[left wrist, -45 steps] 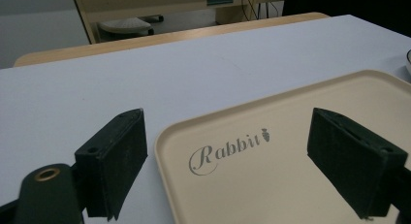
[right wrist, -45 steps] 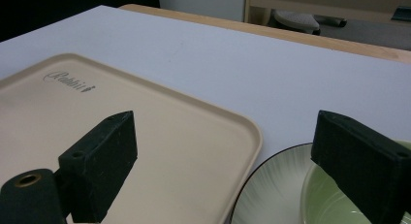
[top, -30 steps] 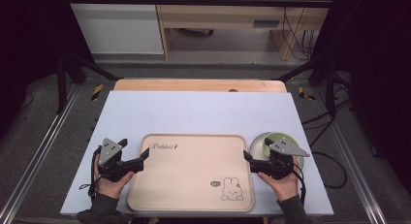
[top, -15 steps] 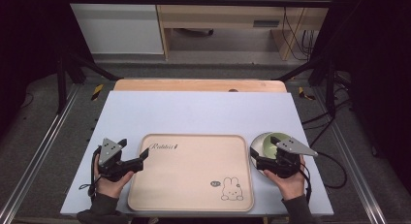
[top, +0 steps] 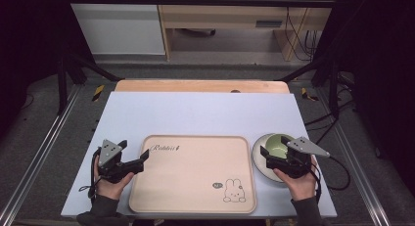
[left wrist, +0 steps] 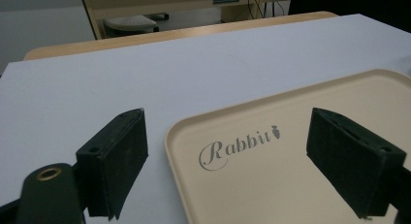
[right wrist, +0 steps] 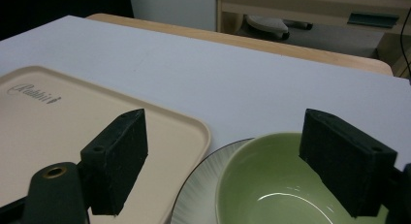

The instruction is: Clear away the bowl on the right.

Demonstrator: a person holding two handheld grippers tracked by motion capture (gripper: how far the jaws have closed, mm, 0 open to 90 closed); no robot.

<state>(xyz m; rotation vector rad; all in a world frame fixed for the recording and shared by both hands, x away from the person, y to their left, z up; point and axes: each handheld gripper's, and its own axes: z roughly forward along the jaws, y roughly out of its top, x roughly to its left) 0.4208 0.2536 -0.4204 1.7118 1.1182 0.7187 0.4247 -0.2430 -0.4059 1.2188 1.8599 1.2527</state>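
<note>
Nearest to me, my left gripper [top: 139, 160] is spread wide and grasps nothing; in the left gripper view its jaws straddle the tray's [left wrist: 291, 170] near left corner, one over the bare bench [left wrist: 97, 83], the other over the tray floor by the "Rabbit" lettering [left wrist: 240, 147]. My right gripper [top: 270, 156] is likewise released and empty, poised over the bowl [top: 280, 146]; in the right gripper view one jaw hangs above the tray edge and the other above the bowl's [right wrist: 271, 185] far rim. The bowl is green inside, sits on a white ribbed plate [right wrist: 203, 185], and the pair stands on the bench just right of the tray [top: 195, 172], the plate close to its right rim. I judge the bowl to be glazed ceramic: stiff, fairly weighty, slick and liable to chip, so I would pinch its wall at the near rim, one jaw inside and one outside, and lift straight so the plate beneath does not drag. The plate looks thin and low, harder to get a jaw under. The tray seems light, rigid plastic with a raised lip. Beyond lie the open bench [top: 200, 113] and its wooden far edge.
</note>
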